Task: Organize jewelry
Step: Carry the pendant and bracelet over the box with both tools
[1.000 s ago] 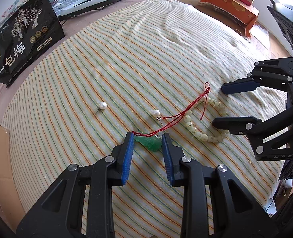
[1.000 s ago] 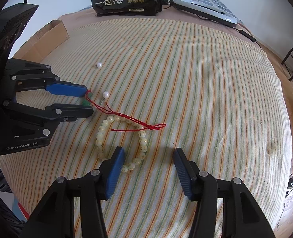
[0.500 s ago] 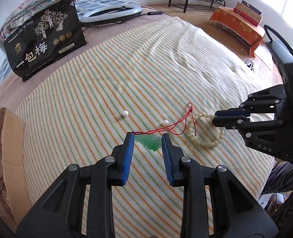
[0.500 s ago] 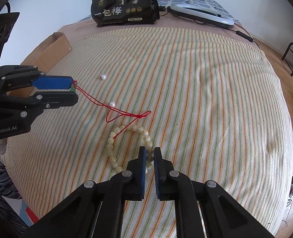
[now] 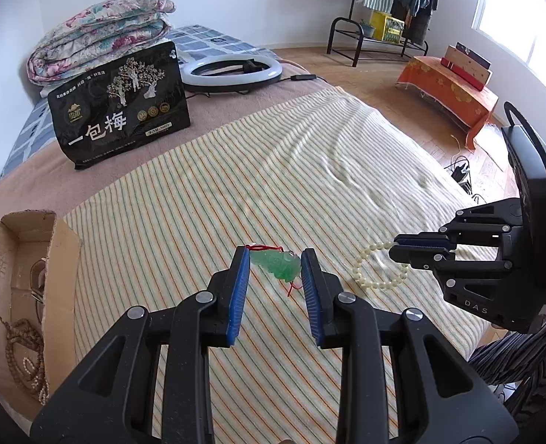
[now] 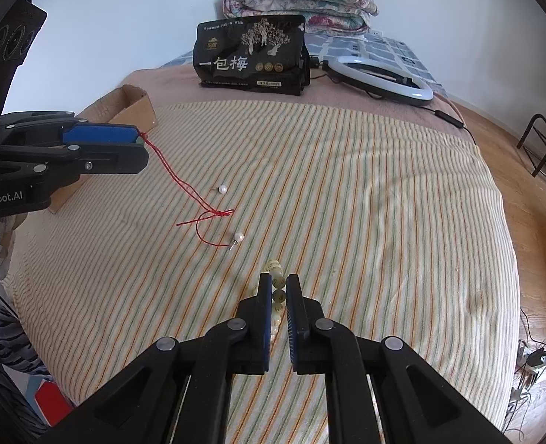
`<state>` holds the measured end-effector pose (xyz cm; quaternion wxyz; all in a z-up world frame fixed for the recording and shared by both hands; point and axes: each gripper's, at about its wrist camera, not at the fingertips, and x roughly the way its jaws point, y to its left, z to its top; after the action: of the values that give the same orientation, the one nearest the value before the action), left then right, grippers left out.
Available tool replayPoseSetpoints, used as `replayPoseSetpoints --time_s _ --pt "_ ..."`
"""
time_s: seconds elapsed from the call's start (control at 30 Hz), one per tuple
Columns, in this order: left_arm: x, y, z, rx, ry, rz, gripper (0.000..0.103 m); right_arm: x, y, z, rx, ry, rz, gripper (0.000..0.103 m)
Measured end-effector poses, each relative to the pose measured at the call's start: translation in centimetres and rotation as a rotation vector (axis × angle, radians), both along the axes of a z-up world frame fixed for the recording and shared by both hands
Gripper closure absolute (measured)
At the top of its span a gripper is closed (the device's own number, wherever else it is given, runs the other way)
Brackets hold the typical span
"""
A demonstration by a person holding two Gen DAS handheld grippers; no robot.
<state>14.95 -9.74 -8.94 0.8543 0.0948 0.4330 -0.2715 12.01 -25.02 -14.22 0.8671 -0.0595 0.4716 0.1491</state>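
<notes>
Bedroom setup w/ a striped blanket (image 6: 346, 192) spread over the bed, black snack bag (image 6: 250, 59), ring light (image 6: 380, 77) and a folded quilt (image 6: 298, 3) up by the wall, clothes rack (image 5: 394, 3) over on the wood-floor side.

Left tool (image 5: 275, 264) is clamped on the green jade pendant (image 5: 277, 262), lifted off the blanket. Only the right cam shows its red cord (image 6: 184, 188) trailing down to the blanket, knot lying btw two loose pearl earrings (image 6: 223, 189). Left cam barely gets a bit of cord.

Right tool (image 6: 278, 288) is pinched tight on the pale bead bracelet (image 6: 278, 296). Left cam shows the whole loop (image 5: 380, 266) dangling from it; right cam only gets a few beads.

Cardboard box (image 5: 32, 281) at the blanket's edge has brown bead strands inside, visible from the left cam only.
</notes>
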Motion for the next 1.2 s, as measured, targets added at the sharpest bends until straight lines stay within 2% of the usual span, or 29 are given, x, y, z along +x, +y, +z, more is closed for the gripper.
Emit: replayPoseSetpoints --time_s 0.3,0.67,1.2 --pt "-0.3 2.8 3.3 -0.065 -0.053 0.064 0.075 -0.1 0.4 2.7 0.019 -0.076 -0.018 0.098" --pt "-0.8 7.4 6.1 -0.099 -0.116 0.156 0.075 0.7 1.8 6.6 0.062 -0.161 -0.026 0.098" --pt "-1.7 15.2 8.1 -0.12 -0.183 0.296 0.075 3.4 8.8 10.1 0.128 -0.231 0.063 0.098"
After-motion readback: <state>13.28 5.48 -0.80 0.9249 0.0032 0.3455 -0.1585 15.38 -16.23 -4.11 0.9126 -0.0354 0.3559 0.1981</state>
